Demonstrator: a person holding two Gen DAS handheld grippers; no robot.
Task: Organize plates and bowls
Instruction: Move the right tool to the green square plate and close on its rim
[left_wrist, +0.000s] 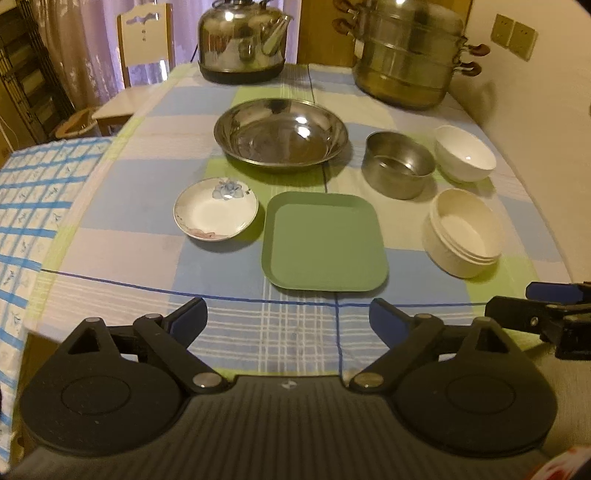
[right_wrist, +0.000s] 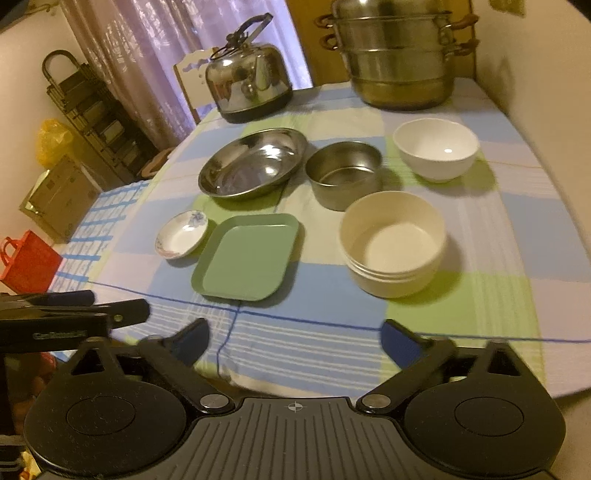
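Note:
On the checked tablecloth lie a green square plate (left_wrist: 324, 240) (right_wrist: 246, 257), a small white flowered dish (left_wrist: 216, 209) (right_wrist: 181, 233) to its left, a wide steel basin (left_wrist: 281, 132) (right_wrist: 254, 163) behind, a steel bowl (left_wrist: 398, 165) (right_wrist: 344, 174), a white bowl (left_wrist: 464, 153) (right_wrist: 436, 148) and a cream stack of bowls (left_wrist: 464, 232) (right_wrist: 392, 243) at the right. My left gripper (left_wrist: 288, 319) is open and empty over the table's near edge, short of the green plate. My right gripper (right_wrist: 293, 341) is open and empty, near the front edge before the cream bowls.
A steel kettle (left_wrist: 242, 38) (right_wrist: 248, 83) and a tiered steamer pot (left_wrist: 408, 55) (right_wrist: 397, 55) stand at the table's far end. A chair (left_wrist: 144, 35) is behind left. A wall runs along the right. The right gripper shows in the left view (left_wrist: 546, 314).

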